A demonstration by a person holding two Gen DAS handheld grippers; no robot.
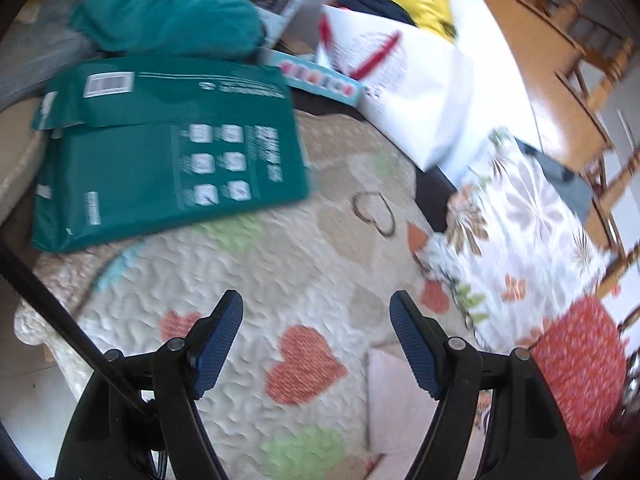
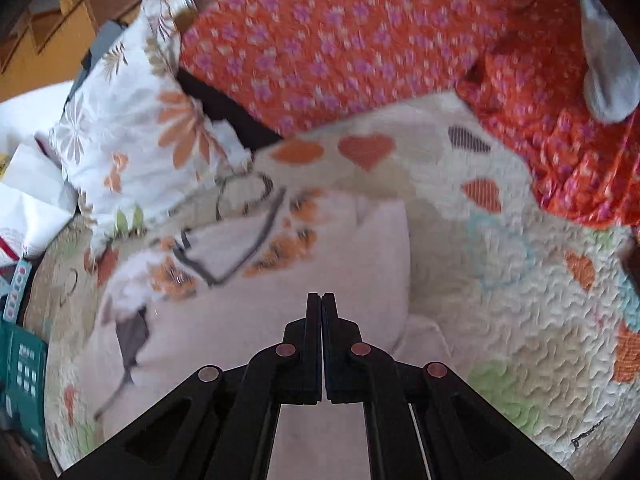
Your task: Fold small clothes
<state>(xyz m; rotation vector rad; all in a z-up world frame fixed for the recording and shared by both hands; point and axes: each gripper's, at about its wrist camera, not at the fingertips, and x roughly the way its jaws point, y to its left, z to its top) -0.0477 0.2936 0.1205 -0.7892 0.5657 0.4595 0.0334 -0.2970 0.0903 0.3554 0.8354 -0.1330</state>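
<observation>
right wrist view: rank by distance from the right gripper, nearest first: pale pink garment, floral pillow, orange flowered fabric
1. Pale pink garment: just ahead of the shut right gripper, on the heart-print quilt.
2. Floral pillow: farther off, upper left.
3. Orange flowered fabric: farthest, across the top of the view. Its right-hand fold hangs lower, so the order with the pillow is loose there.

A small garment [image 2: 280, 280] lies flat on the quilt [image 2: 500, 320], near the right gripper [image 2: 322, 300]; a pillow [image 2: 132, 120] sits far left of it; patterned cloth [image 2: 340, 40] lies beyond; a packet [image 1: 160, 152] rests on the quilt's far left, a paper bag [image 1: 420, 92] to its right.
</observation>
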